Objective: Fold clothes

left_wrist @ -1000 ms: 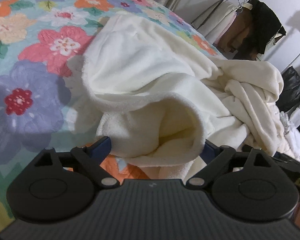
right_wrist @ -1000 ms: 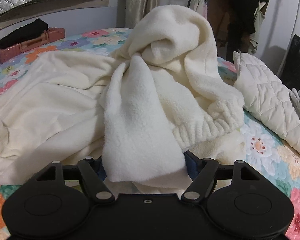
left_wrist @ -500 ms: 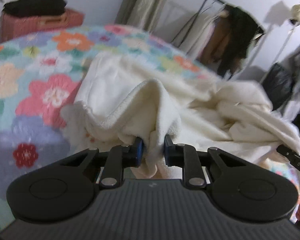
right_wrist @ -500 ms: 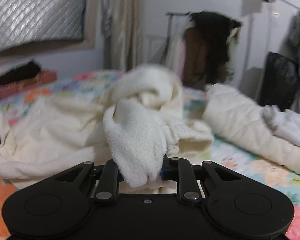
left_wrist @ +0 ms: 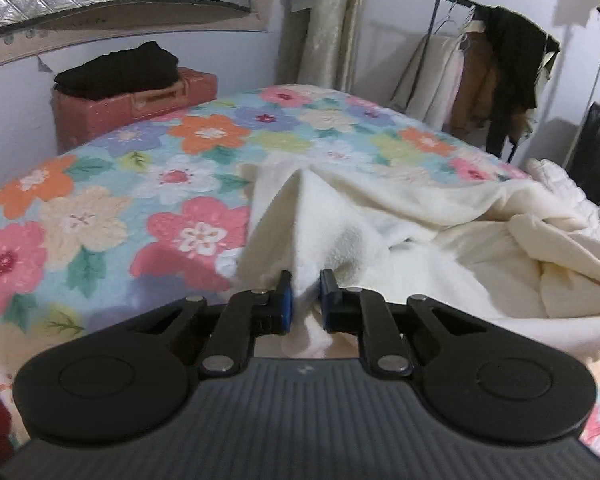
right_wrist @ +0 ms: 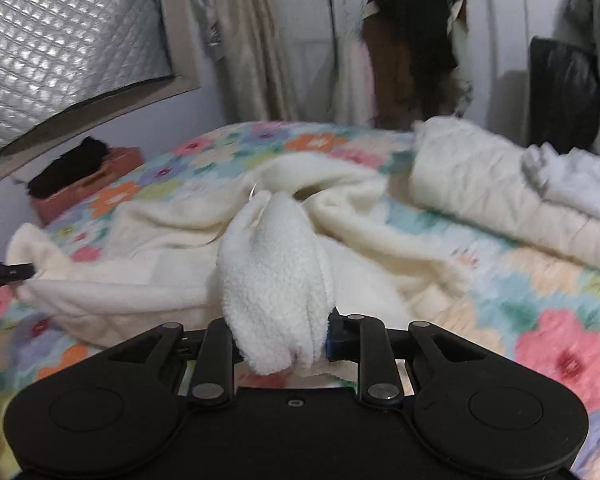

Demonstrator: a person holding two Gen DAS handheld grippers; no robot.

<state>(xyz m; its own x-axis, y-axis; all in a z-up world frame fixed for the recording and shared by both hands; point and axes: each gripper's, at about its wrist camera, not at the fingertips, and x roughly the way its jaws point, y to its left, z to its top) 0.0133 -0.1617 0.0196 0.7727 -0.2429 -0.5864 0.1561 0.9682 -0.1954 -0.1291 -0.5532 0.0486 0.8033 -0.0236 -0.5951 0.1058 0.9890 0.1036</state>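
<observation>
Cream fleece garment now lifted and stretched flatter over floral bed, left claw and right claw each clamped on it.

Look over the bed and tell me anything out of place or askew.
Nothing is damaged or spilled. The cream fleece garment lies bunched and twisted across the floral bedspread, not flat. The left claw and the right claw each pinch a fold of it.
</observation>
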